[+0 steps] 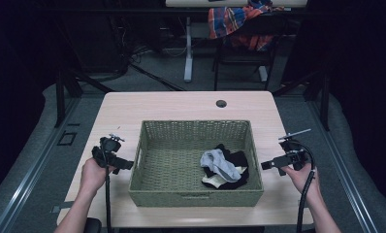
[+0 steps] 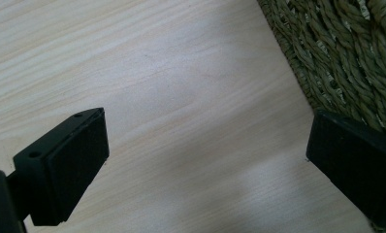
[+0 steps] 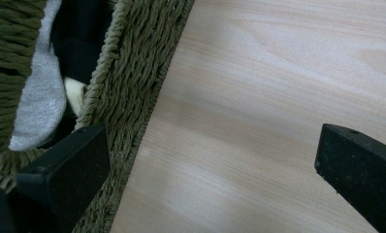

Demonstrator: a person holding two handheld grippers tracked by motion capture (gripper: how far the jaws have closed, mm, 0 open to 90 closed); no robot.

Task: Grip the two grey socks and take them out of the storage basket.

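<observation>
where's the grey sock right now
In the high view the grey sock lies inside the woven basket, toward its right near corner, on top of black clothes, nearer the right gripper.

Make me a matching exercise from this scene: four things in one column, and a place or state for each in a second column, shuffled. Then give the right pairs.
Things:
1. woven basket
2. grey sock
3. left gripper
4. plaid cloth

Places or states:
A. draped over a chair beyond the table
B. open, held beside the basket's left wall
C. in the middle of the table, between the two grippers
D. on dark clothing in the basket's right part

Pairs: 1-C, 2-D, 3-B, 4-A
</observation>
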